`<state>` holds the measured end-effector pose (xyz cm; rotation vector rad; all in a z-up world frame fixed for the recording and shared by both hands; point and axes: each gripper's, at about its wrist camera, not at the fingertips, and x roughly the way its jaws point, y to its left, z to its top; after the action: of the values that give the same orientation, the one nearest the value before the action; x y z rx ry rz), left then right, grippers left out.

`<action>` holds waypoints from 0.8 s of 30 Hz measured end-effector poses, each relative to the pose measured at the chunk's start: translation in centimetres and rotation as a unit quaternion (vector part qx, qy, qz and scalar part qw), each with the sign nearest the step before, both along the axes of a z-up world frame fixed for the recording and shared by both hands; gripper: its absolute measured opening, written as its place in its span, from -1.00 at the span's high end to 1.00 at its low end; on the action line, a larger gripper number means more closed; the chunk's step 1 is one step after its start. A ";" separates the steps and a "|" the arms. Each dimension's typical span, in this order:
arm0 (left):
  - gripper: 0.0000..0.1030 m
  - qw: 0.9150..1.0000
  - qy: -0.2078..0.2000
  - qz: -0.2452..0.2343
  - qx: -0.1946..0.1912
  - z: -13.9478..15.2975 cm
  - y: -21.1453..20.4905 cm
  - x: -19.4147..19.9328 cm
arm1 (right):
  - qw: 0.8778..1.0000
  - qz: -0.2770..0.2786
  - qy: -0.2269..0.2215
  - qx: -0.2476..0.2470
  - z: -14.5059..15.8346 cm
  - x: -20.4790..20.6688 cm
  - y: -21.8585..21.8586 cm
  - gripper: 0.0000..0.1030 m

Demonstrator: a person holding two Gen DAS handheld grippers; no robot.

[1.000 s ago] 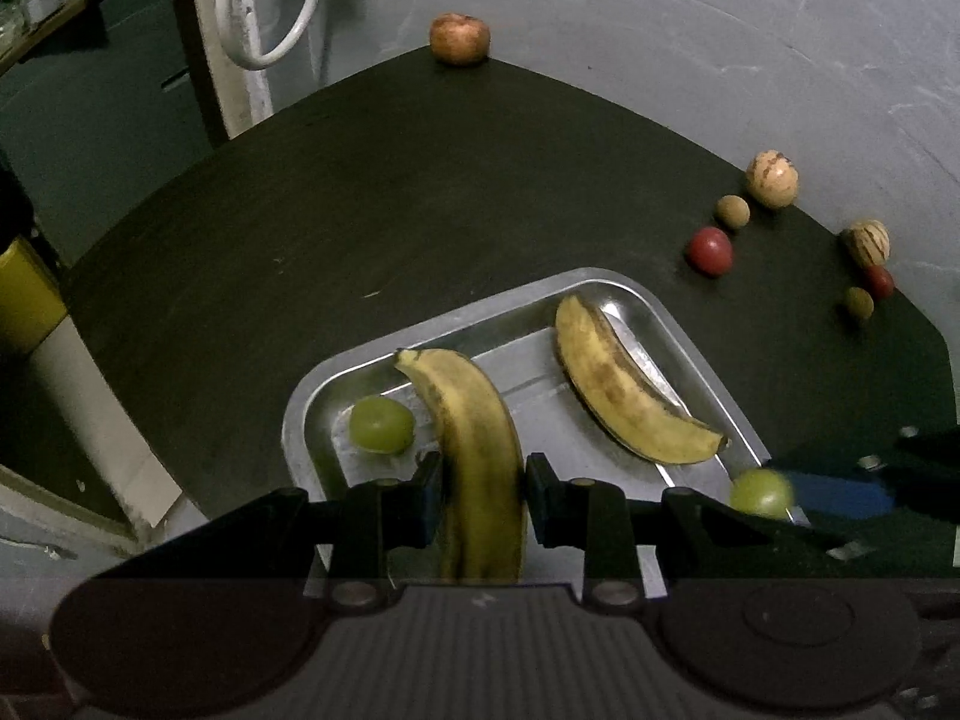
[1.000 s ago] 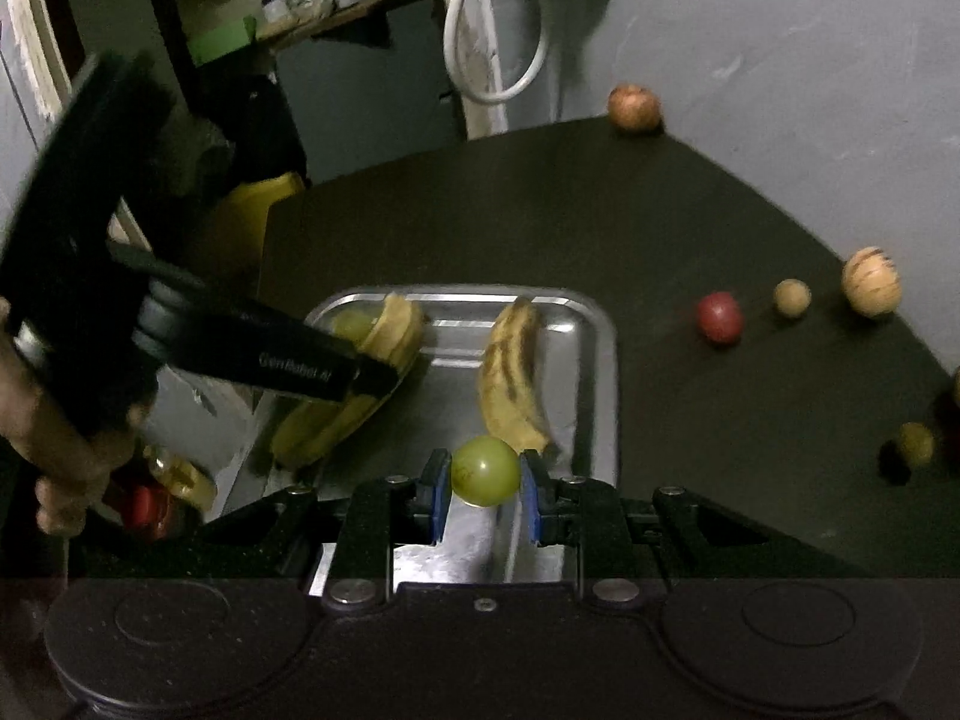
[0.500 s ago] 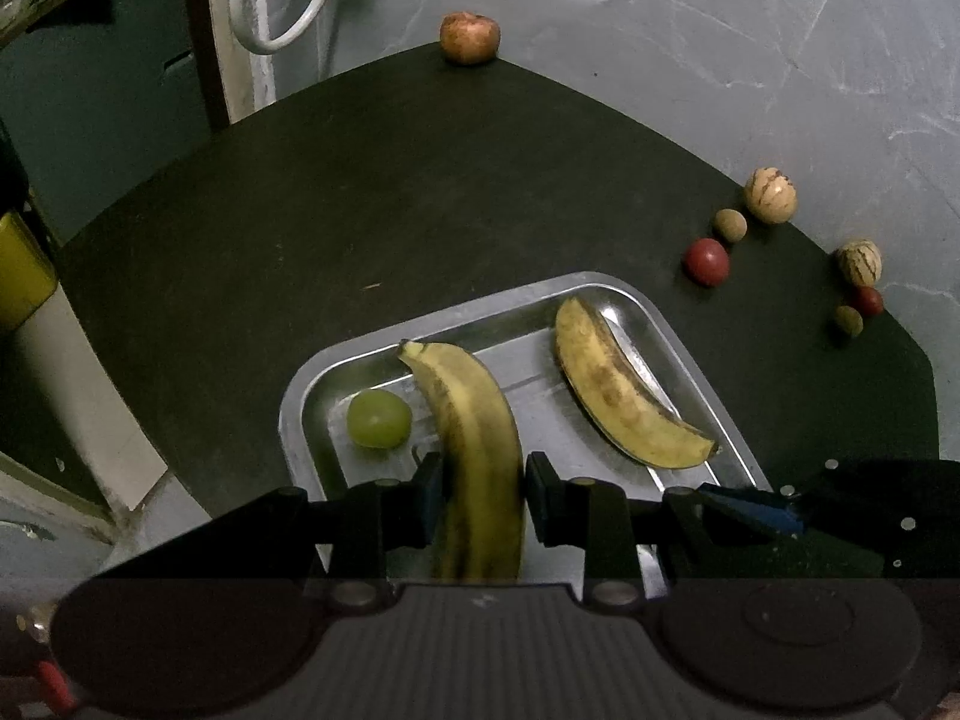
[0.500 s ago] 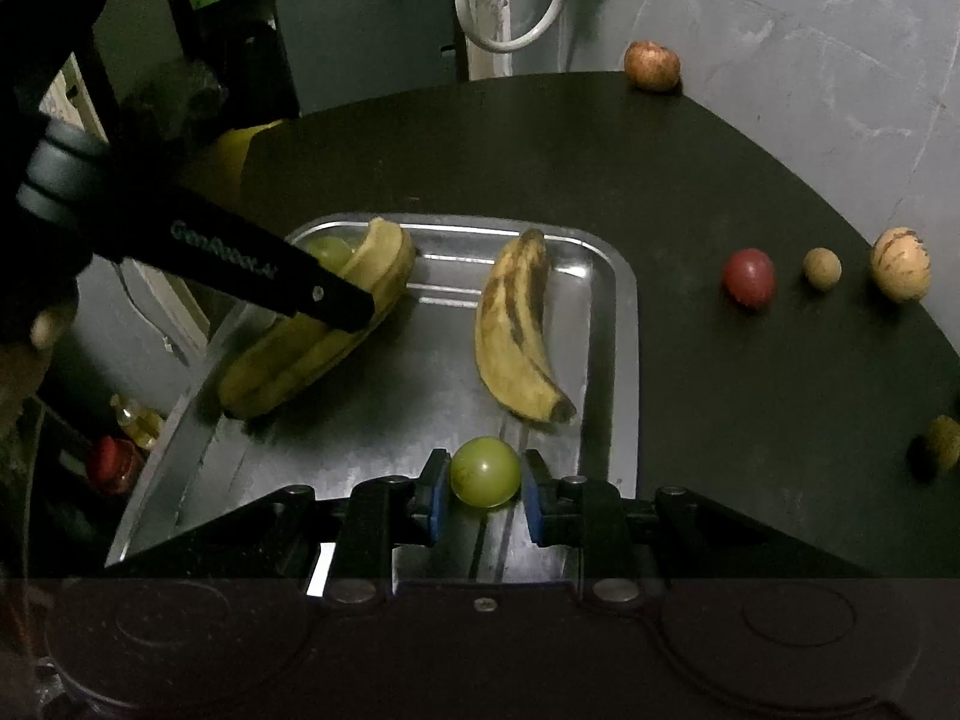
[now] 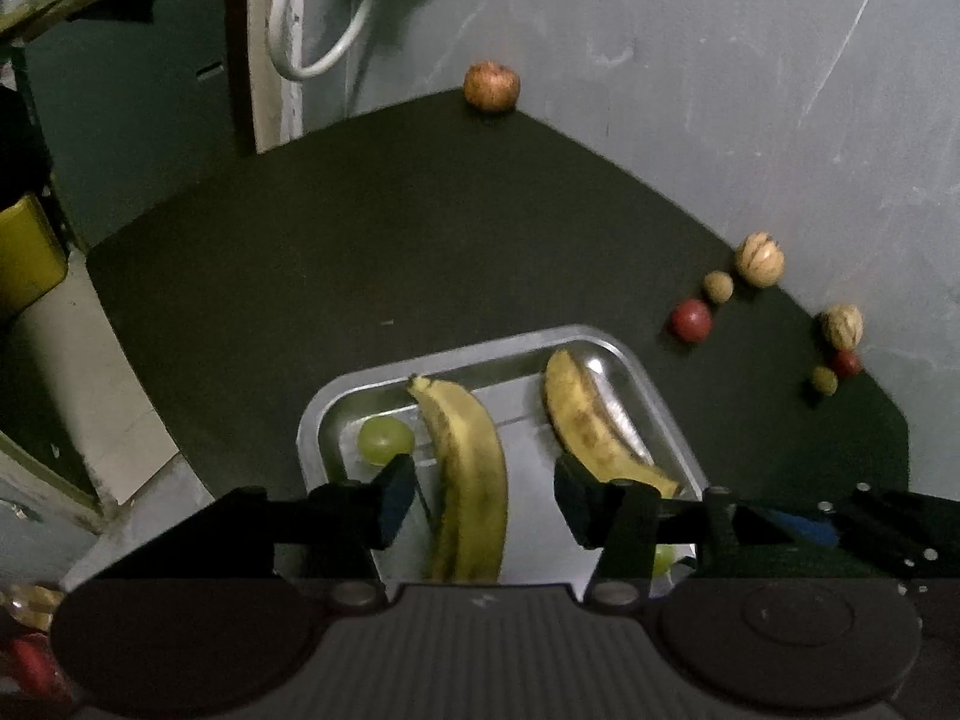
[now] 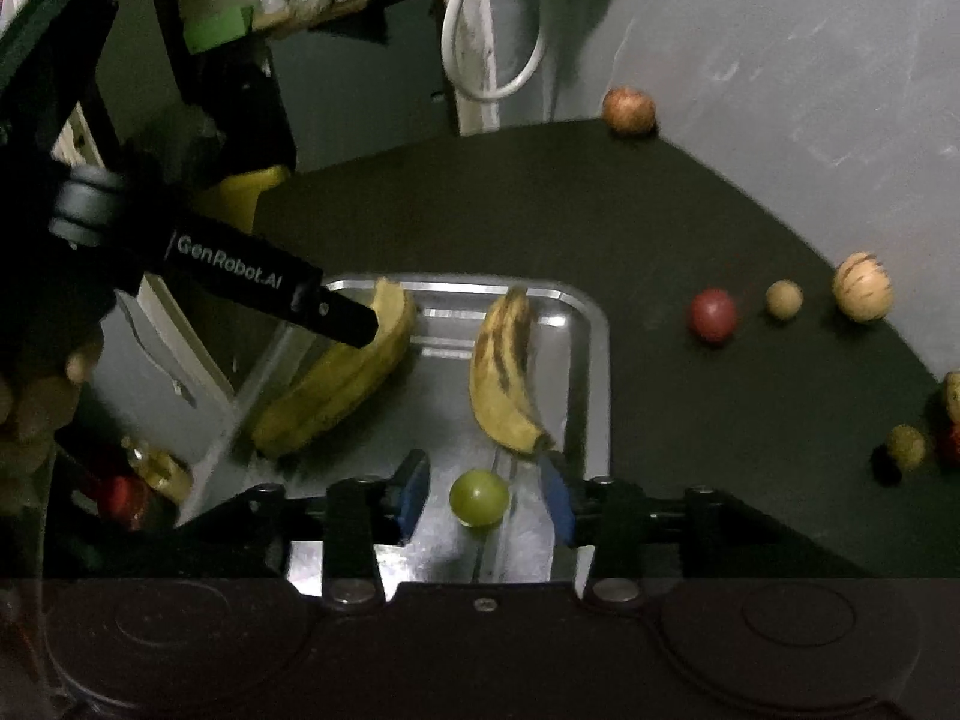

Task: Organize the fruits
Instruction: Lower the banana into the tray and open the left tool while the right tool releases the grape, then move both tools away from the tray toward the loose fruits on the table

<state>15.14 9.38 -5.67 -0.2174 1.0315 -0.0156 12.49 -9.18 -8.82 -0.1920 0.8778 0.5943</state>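
Observation:
A metal tray [image 5: 336, 402] [image 6: 594, 360] on the dark table holds two bananas and two green grapes. My left gripper [image 5: 483, 489] is open, its fingers apart on either side of the left banana [image 5: 471, 474], which lies in the tray. A grape [image 5: 385, 441] lies left of it, the second banana [image 5: 591, 429] to the right. My right gripper [image 6: 486, 495] is open around the other green grape [image 6: 479, 497], which rests on the tray floor near the spotted banana [image 6: 503, 372]. The left gripper's finger [image 6: 264, 288] shows above the other banana [image 6: 342, 378].
On the table right of the tray lie a red fruit [image 5: 691, 319] [image 6: 712, 315], small brown fruits [image 5: 718, 286] and striped round fruits [image 5: 759, 259] [image 6: 861, 287]. An apple-like fruit [image 5: 491, 86] sits at the far edge by the wall. A yellow container [image 5: 24, 258] stands left.
Both grippers have opened: the left let go of the banana and the right let go of the green grape, both now lying in the tray.

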 end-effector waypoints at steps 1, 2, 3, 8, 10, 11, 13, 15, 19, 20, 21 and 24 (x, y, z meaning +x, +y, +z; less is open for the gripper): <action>-0.21 1.000 -0.004 0.004 -0.001 0.3 0.0 -0.2 | 1.000 -0.003 -0.004 0.004 0.5 -0.2 -0.4 -0.08; -0.33 1.000 -0.008 0.007 -0.002 0.7 0.0 -0.4 | 1.000 -0.007 -0.008 0.009 1.0 -0.3 -0.8 -0.23; -0.39 1.000 -0.013 0.011 -0.003 1.0 0.0 -0.6 | 1.000 -0.012 -0.013 0.013 1.5 -0.4 -1.2 -0.37; -0.66 0.999 -0.032 0.017 -0.006 2.6 -0.8 -1.5 | 0.999 -0.030 -0.028 0.028 3.7 -1.1 -3.2 -0.60; -0.82 0.999 -0.038 0.020 -0.006 3.1 -1.3 -1.8 | 0.998 -0.036 -0.034 0.034 4.4 -1.5 -4.0 -0.71; -0.92 0.999 -0.040 0.023 -0.009 3.4 -1.5 -1.9 | 0.998 -0.039 -0.037 0.038 4.8 -1.7 -4.4 -0.80; -0.98 0.998 -0.048 0.033 -0.024 4.1 -1.7 -2.3 | 0.997 -0.042 -0.042 0.048 5.5 -2.3 -5.1 -0.92; -0.99 0.997 -0.053 0.037 -0.032 4.6 -2.0 -2.6 | 0.996 -0.045 -0.048 0.055 6.2 -2.9 -5.9 -0.97; -0.99 0.997 -0.058 0.037 -0.026 5.4 -3.3 -3.0 | 0.995 -0.050 -0.054 0.071 7.4 -3.7 -7.3 -0.99; -0.99 0.997 -0.059 0.035 -0.022 5.6 -3.7 -3.1 | 0.994 -0.052 -0.058 0.076 7.7 -3.9 -7.8 -0.99; -0.99 0.997 -0.060 0.034 -0.019 5.8 -4.1 -3.2 | 0.993 -0.055 -0.063 0.079 8.0 -4.1 -8.1 -0.99; -0.99 0.997 -0.066 0.028 -0.014 6.5 -5.3 -3.4 | 0.991 -0.066 -0.070 0.090 8.8 -4.5 -9.5 -0.99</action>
<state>11.70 4.05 0.78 -0.2671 0.8932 0.0062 8.04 -18.69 0.00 -0.0107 0.6913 0.5274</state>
